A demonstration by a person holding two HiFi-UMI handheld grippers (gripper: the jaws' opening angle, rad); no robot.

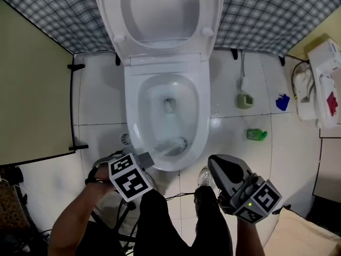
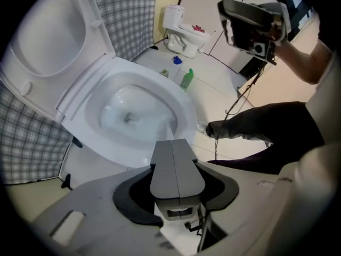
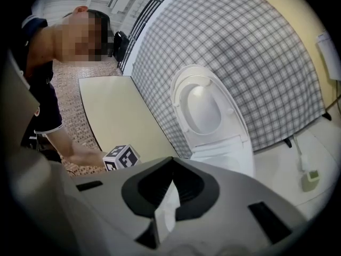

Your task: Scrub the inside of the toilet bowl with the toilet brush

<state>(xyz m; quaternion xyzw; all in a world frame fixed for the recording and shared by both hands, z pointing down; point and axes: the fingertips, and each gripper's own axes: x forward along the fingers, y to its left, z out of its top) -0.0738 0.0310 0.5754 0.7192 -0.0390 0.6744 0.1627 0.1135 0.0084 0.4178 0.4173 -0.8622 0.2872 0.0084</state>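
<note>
Toilet bowl: the toilet bowl (image 1: 133,105) is standing open with its seat (image 1: 211,9) lifted back.
Toilet brush: the toilet brush (image 1: 177,145) is resting its head low on the bowl's near inner wall.
Left gripper: the left gripper (image 1: 148,158) is pointing steeply down, and its fingers (image 2: 176,167) are clamping the brush handle.
Right gripper: the right gripper (image 1: 213,161) is hanging beside the bowl with its fingers apparently together on nothing.
Progress: scrubbing is seemingly under way, with the far wall and rim likely still needing passes.

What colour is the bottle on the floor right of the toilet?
Green; the bottle shows best in the head view.
</note>
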